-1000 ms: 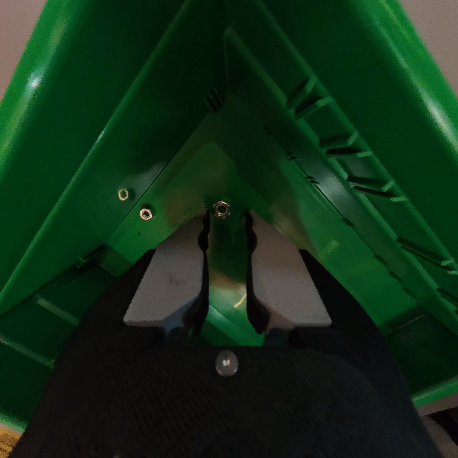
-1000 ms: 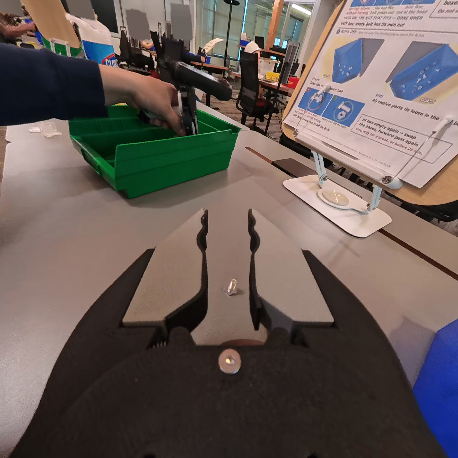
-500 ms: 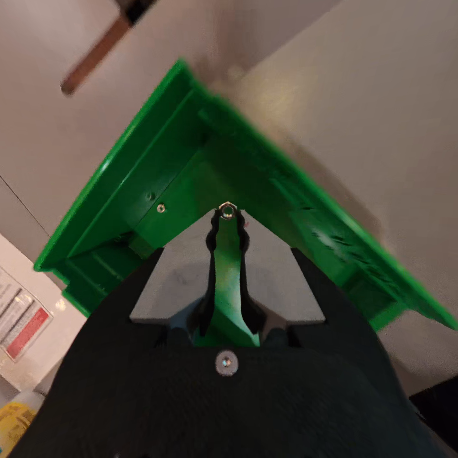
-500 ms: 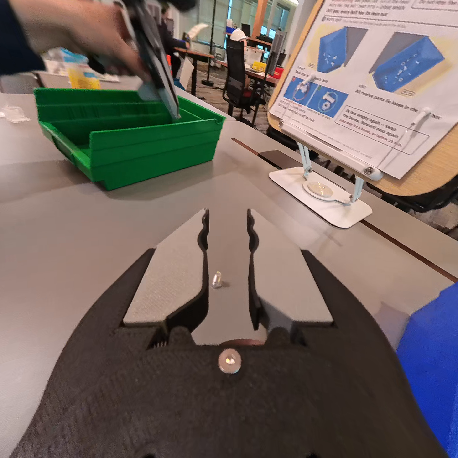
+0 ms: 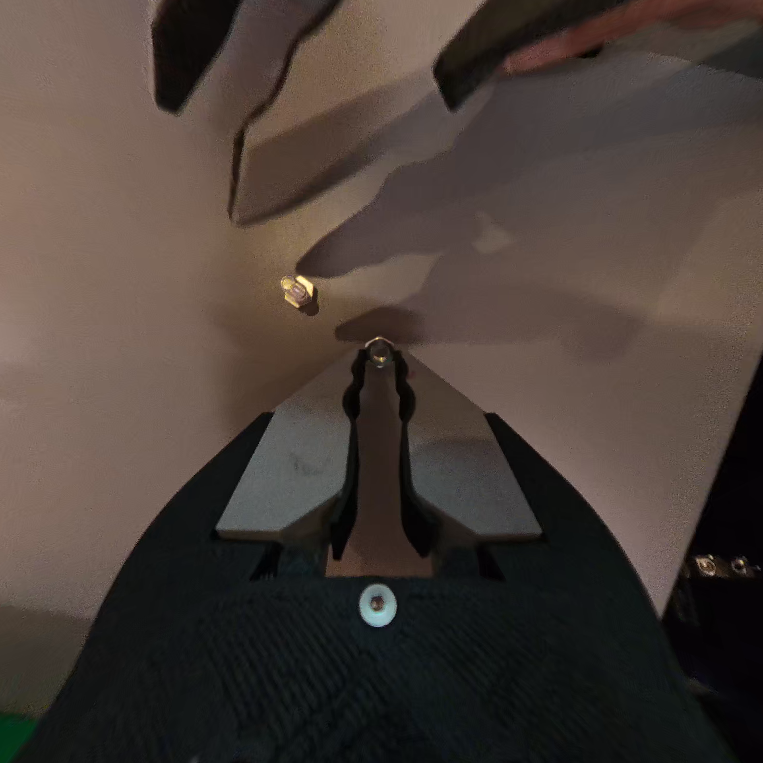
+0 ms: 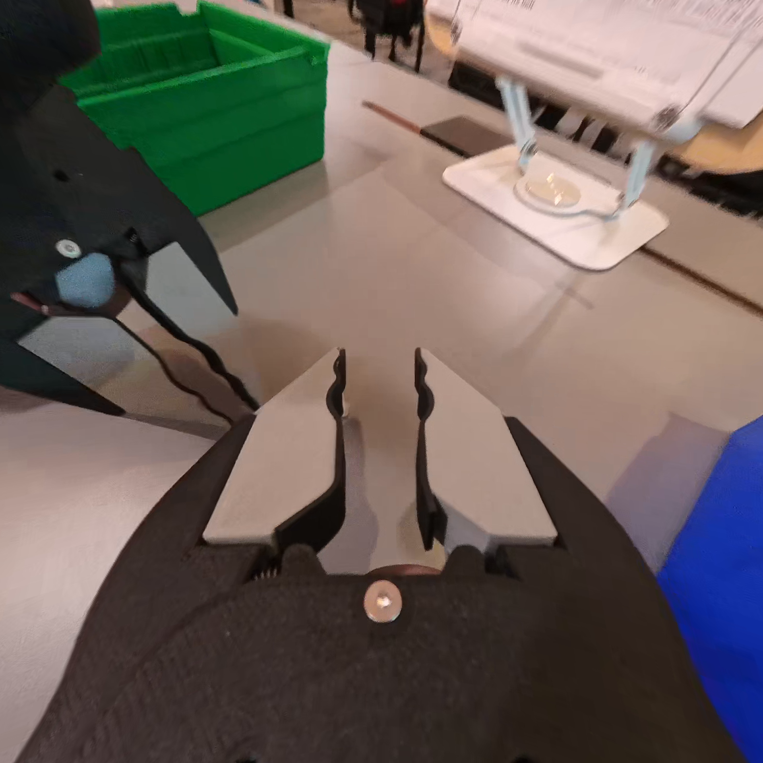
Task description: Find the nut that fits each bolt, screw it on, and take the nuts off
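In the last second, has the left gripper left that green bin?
Yes. The left gripper, shut on a nut, now sits away from the green bin, low over the table.

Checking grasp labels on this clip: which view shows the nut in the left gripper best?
The left wrist view: the nut sits pinched at the left gripper tips, centred and close. In the right wrist view that gripper's tips pass behind the right gripper, hiding the nut.

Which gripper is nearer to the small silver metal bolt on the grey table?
Right. The right gripper has the small silver metal bolt between its open jaws; the left gripper, shut on a small metal nut, is just beside it.
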Motion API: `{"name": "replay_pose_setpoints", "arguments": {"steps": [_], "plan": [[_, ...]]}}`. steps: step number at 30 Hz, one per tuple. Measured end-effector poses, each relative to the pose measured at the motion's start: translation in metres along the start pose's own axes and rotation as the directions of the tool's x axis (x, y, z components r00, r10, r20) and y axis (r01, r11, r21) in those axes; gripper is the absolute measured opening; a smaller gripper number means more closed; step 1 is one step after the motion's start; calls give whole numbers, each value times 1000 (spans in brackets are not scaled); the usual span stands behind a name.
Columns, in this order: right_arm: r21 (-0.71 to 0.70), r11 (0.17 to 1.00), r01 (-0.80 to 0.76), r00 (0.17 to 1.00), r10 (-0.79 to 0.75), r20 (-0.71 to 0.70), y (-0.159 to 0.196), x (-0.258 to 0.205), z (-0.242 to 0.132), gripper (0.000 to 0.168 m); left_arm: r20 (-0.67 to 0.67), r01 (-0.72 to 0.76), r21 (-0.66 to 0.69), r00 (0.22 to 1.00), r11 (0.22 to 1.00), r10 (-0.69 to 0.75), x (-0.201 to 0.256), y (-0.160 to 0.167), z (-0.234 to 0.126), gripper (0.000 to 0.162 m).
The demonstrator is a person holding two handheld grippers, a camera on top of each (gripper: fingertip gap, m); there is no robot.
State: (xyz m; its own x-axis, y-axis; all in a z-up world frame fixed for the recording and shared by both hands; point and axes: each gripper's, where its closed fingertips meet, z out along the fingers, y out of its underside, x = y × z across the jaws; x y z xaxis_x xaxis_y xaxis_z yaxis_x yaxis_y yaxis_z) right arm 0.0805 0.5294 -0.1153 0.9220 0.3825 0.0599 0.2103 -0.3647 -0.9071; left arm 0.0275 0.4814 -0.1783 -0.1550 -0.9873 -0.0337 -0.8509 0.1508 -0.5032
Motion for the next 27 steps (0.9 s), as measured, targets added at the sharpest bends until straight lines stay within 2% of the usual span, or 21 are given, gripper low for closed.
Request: {"name": "replay_pose_setpoints", "arguments": {"steps": [3, 5, 6, 11, 15, 19, 20, 23, 25, 27], "plan": [[-87, 996, -27, 998, 32, 62, 18, -10, 11, 30, -13, 47, 31, 999, 998, -46, -2, -2, 11, 13], [-119, 993, -7, 997, 15, 71, 24, -13, 15, 30, -52, 68, 60, 997, 996, -64, 0, -3, 9, 30], [-131, 991, 4, 997, 6, 77, 27, -15, 16, 30, -71, 73, 68, 995, 995, -68, 1, -1, 6, 34], [-183, 982, 36, 996, -20, 88, 38, -21, 24, 30, -76, 44, 144, 997, 989, -33, -15, 10, -17, 36], [-224, 974, 37, 995, -15, 97, 47, -23, 33, 28, -40, 158, 193, 987, 968, -153, -47, 34, -29, 37], [-225, 974, 34, 992, -7, 122, 47, -27, 35, 4, 17, 167, 203, 985, 965, -174, -62, 55, -37, 37], [-225, 974, 34, 992, -6, 126, 47, -27, 35, 4, 16, 169, 216, 984, 962, -177, -63, 56, -39, 37], [-200, 980, 10, 989, 19, 143, 41, -28, 33, 4, -37, 176, 275, 984, 945, -172, -55, 43, -39, 41], [-142, 989, -29, 984, 53, 171, 29, -31, 29, 4, -46, 155, 343, 988, 926, -148, -49, 26, -35, 47], [-61, 995, -74, 974, 85, 212, 12, -36, 23, 4, -49, 125, 396, 992, 910, -115, -41, 11, -31, 45]]}}
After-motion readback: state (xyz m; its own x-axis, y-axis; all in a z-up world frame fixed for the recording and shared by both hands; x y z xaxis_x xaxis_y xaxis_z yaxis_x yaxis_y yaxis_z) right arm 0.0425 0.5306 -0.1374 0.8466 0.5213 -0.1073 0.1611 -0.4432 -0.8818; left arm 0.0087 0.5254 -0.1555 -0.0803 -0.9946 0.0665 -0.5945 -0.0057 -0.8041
